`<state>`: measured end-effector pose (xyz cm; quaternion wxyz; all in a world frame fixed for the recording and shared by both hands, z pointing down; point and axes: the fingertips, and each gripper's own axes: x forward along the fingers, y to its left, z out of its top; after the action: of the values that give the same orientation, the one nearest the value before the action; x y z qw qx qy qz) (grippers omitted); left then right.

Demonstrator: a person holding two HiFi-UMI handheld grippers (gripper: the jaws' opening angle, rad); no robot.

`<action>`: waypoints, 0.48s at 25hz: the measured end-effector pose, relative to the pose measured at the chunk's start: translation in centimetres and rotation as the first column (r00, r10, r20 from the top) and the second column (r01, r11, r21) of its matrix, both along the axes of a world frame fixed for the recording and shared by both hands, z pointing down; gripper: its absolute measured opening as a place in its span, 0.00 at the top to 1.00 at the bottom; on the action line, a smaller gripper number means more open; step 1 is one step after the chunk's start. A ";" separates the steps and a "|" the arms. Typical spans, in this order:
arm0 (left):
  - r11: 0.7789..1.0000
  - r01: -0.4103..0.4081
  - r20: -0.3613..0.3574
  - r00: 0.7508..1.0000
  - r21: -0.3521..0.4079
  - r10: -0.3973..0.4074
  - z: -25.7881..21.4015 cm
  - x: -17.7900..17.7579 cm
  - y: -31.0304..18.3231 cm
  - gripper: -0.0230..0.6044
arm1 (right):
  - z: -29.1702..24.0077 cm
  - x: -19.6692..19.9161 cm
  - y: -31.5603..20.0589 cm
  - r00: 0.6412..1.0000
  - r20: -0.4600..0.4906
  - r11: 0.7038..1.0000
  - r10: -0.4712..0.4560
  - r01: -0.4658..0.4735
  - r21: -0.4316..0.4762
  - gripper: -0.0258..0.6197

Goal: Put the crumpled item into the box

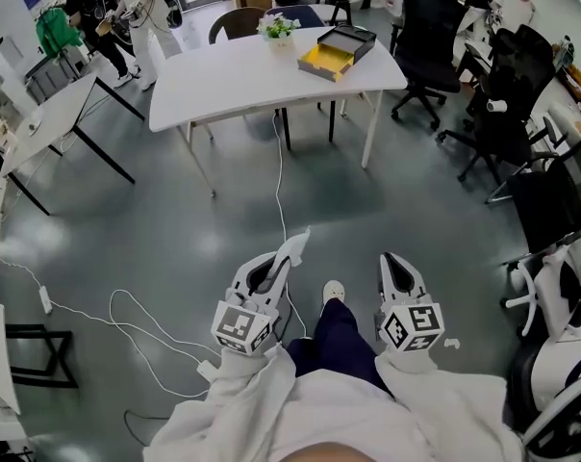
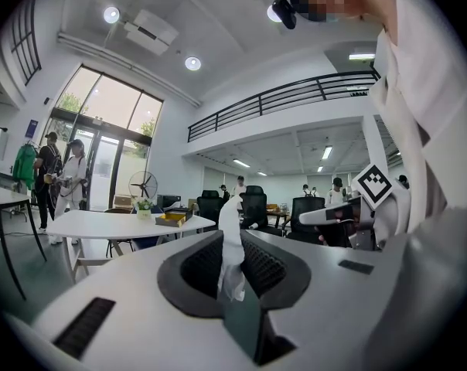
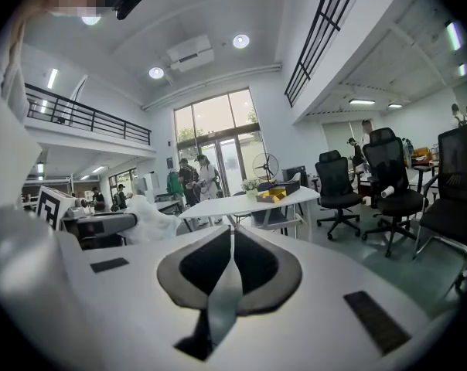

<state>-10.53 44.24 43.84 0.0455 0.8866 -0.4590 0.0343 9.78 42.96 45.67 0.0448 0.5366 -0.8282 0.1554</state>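
One crumpled item (image 1: 298, 245), pinched in the closed fingers of the left gripper (image 1: 283, 262), well apart from the box (image 1: 341, 50) on the desk (image 1: 214, 83); right gripper (image 1: 392, 260) fingers closed, empty; hazard: slender hold, item may slip floorward before reaching the box.

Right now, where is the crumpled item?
The crumpled item is pinched in the left gripper, low in the head view, well short of the table bearing the box.
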 end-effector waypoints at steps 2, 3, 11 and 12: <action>1.000 0.001 0.001 1.000 0.000 -0.001 0.0 0.1 -1.6 0.87 | 0.0 0.2 -1.6 1.000 -0.002 1.000 -0.005 0.005 0.001 0.90; 1.000 0.003 0.001 1.000 -0.002 -0.003 0.1 0.2 -2.3 0.87 | 0.0 0.3 -2.3 1.000 -0.003 1.000 -0.009 0.009 0.001 0.90; 1.000 0.013 0.000 1.000 0.002 -0.013 0.2 1.5 -9.6 0.87 | 0.0 0.9 -10.2 0.999 -0.002 0.999 -0.040 0.040 0.004 0.90; 1.000 0.017 -0.002 1.000 0.002 -0.017 0.1 1.7 -10.5 0.87 | -0.1 0.8 -11.1 0.999 -0.003 0.999 -0.047 0.047 0.005 0.90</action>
<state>-8.85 33.72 43.94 0.0452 0.8828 -0.4664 0.0326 10.58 31.88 45.58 0.0481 0.5173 -0.8409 0.1515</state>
